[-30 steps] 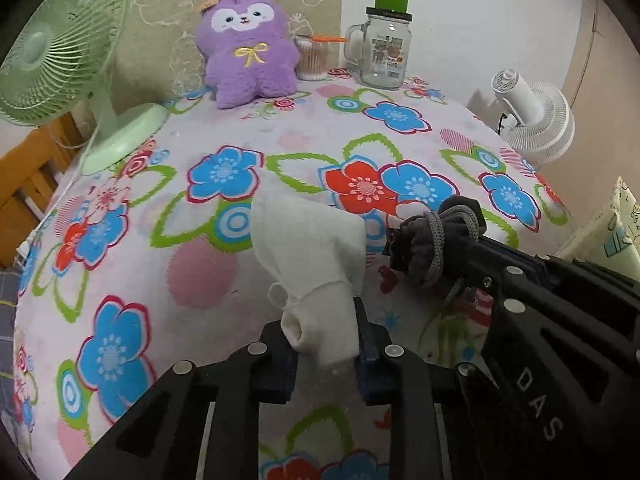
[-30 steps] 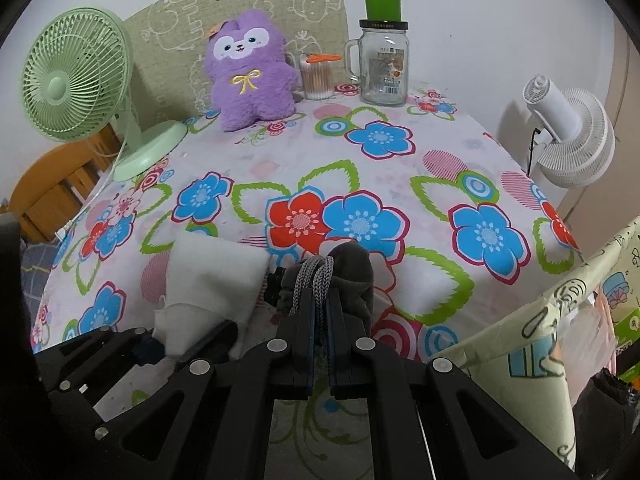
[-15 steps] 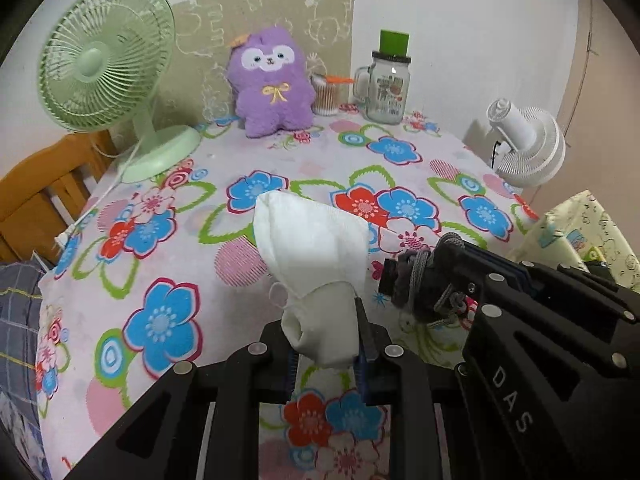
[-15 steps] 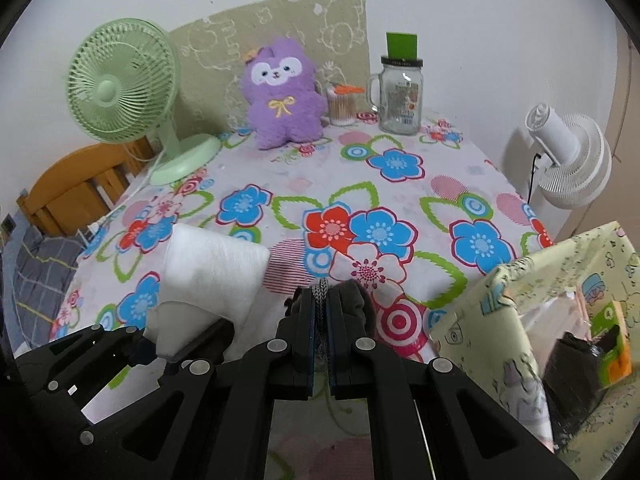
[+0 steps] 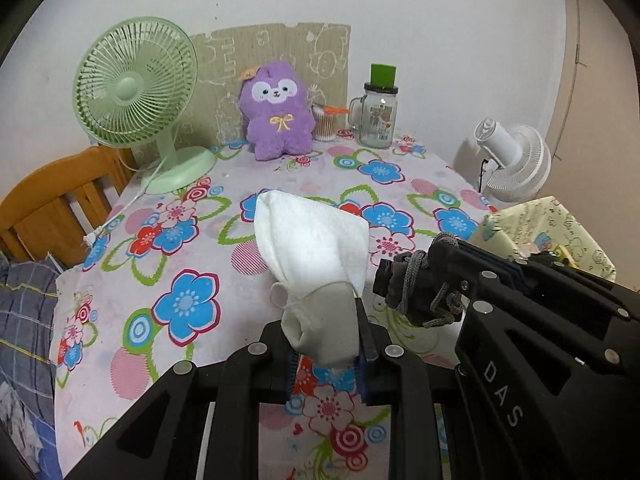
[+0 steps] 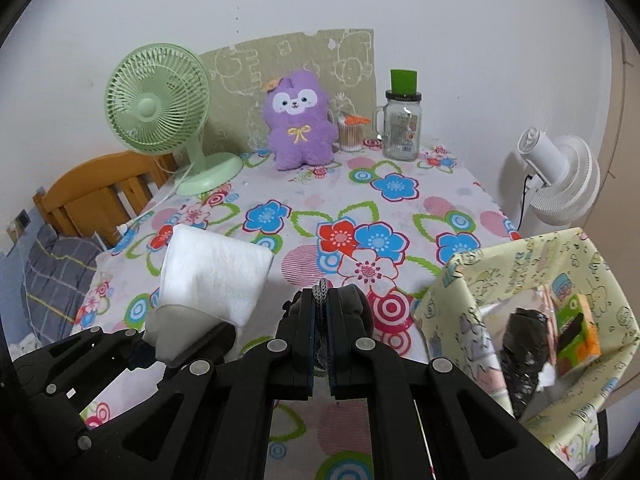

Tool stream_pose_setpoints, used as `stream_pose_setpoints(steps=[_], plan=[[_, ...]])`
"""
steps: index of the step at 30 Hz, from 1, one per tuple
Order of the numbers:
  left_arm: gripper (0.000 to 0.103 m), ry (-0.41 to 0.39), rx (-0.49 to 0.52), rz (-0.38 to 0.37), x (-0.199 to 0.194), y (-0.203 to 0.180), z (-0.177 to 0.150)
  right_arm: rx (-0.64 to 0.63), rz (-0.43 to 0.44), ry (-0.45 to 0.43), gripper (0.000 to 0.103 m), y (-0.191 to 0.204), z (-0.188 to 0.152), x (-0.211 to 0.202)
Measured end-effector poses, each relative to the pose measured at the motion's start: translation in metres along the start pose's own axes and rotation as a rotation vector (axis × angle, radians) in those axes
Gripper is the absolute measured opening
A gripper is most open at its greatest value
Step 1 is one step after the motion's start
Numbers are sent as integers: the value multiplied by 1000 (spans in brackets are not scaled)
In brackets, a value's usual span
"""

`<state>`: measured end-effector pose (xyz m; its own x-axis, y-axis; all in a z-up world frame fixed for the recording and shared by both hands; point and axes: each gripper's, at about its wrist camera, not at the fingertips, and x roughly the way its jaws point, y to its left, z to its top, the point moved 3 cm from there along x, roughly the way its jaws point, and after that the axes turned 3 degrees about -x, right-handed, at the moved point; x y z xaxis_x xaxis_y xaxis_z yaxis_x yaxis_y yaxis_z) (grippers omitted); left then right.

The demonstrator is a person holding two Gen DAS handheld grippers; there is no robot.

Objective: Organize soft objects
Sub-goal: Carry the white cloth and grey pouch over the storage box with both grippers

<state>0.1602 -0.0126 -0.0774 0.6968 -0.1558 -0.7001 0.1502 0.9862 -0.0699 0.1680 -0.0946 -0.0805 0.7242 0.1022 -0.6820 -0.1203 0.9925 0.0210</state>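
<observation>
The bench point(image 5: 120, 340), under a flowered cloth, carried a green fan point(image 5: 136, 84) at its far left and a purple plush toy point(image 5: 278, 112) just right of that fan. Nearer than the toy, the left hand-held gripper point(image 5: 326, 344) was clamped on a white cloth point(image 5: 312, 248) held above the bench; to its right, the right hand-held gripper point(image 6: 322, 312) was clamped on a dark grey pouch point(image 5: 416, 284) beside a yellow bag point(image 6: 532, 264).
</observation>
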Motion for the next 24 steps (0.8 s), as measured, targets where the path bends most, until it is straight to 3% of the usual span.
stream_pose_setpoints(steps=[24], plan=[[22, -135, 33, -32, -69, -49, 8, -5, -22, -122, 7, -27, 6, -85]])
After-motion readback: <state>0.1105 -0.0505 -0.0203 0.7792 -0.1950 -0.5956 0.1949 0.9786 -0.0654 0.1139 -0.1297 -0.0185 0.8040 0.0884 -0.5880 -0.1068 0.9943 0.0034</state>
